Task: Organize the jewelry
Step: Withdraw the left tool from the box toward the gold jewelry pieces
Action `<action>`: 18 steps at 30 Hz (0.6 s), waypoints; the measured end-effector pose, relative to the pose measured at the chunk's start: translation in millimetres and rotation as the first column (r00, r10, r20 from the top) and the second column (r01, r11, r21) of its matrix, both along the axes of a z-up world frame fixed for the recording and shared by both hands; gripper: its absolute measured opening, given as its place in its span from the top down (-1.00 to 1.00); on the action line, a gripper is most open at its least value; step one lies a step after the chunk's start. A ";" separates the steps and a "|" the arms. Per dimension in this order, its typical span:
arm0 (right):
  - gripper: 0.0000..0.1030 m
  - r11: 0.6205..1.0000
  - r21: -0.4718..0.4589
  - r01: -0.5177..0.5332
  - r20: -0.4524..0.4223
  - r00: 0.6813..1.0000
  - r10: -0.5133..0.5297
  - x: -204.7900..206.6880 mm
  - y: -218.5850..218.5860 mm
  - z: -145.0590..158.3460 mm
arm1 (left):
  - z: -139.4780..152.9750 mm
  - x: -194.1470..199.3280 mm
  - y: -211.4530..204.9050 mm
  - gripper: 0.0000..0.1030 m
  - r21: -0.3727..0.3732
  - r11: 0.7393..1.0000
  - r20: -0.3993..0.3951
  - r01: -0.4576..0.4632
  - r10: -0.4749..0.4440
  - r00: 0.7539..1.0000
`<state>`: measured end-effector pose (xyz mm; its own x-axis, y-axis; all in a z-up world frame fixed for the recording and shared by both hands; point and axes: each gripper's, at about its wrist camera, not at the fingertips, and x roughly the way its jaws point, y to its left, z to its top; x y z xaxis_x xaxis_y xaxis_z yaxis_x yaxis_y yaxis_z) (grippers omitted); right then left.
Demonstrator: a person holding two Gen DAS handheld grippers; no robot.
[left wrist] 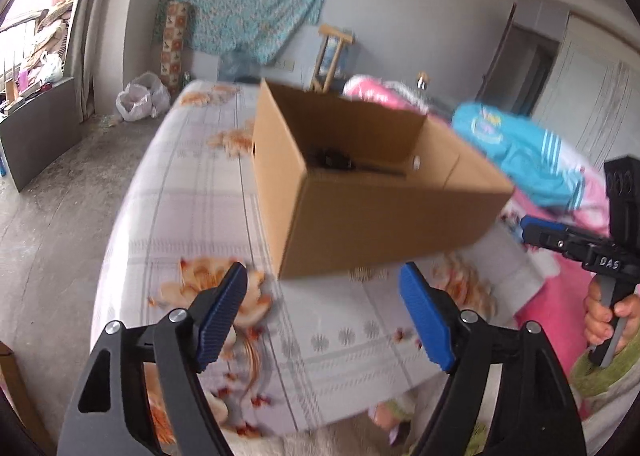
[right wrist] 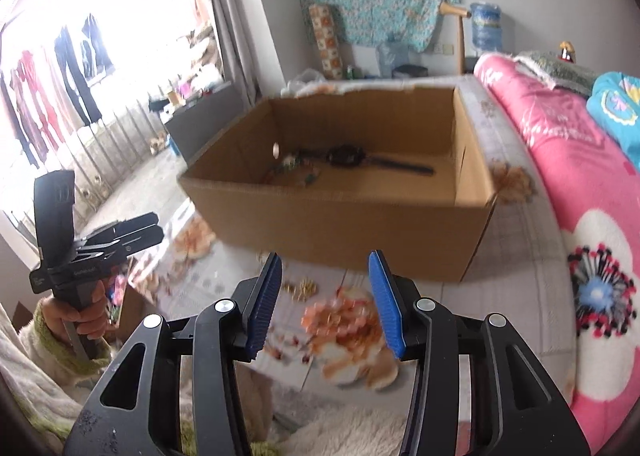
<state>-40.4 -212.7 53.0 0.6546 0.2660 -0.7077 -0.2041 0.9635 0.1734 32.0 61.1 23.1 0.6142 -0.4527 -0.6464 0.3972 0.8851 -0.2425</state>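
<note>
An open cardboard box (left wrist: 360, 216) stands on the bed; its front wall (right wrist: 340, 216) is close to both grippers. Inside lie a black watch (right wrist: 346, 156) and a colourful beaded piece (right wrist: 292, 174); the watch (left wrist: 332, 160) shows only partly in the left wrist view. Small gold pieces (right wrist: 304, 289), blurred, lie on the sheet in front of the box, seen between the right gripper's fingers. My right gripper (right wrist: 325, 256) is open and holds nothing. My left gripper (left wrist: 323, 270) is open wide and empty, just short of the box's near corner.
A pink flowered quilt (right wrist: 580, 184) and a blue garment (left wrist: 520, 152) are piled on the bed to the right of the box. The flowered sheet (left wrist: 192, 184) ends at the bed's left edge above a grey floor. A hand (left wrist: 600, 316) holds the right gripper's handle.
</note>
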 end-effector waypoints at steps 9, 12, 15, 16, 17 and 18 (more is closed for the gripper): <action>0.20 0.975 -0.174 -0.135 -0.141 0.984 0.111 12.0 54.5 -52.0 | -43.8 2.7 -52.0 -0.50 0.214 0.976 -0.049 0.044 -0.034 0.998; 0.35 0.959 -0.228 -0.171 -0.164 0.977 0.135 22.8 64.9 -59.7 | -49.6 3.3 -60.4 -0.51 0.248 0.967 -0.046 0.059 -0.048 0.998; 0.49 0.950 -0.244 -0.194 -0.204 0.968 0.146 32.2 67.6 -67.9 | -53.3 4.4 -65.8 -0.53 0.268 0.961 -0.051 0.069 -0.057 0.997; 0.50 0.947 -0.248 -0.201 -0.220 0.964 0.147 35.7 67.9 -71.1 | -54.2 5.5 -67.7 -0.54 0.276 0.959 -0.051 0.069 -0.057 0.997; 0.56 0.946 -0.251 -0.205 -0.230 0.962 0.147 38.4 67.3 -73.9 | -55.8 5.7 -68.6 -0.54 0.286 0.956 -0.051 0.068 -0.056 0.997; 0.64 0.945 -0.253 -0.207 -0.248 0.958 0.144 41.6 67.0 -77.4 | -57.0 5.9 -69.7 -0.54 0.294 0.953 -0.051 0.067 -0.054 0.997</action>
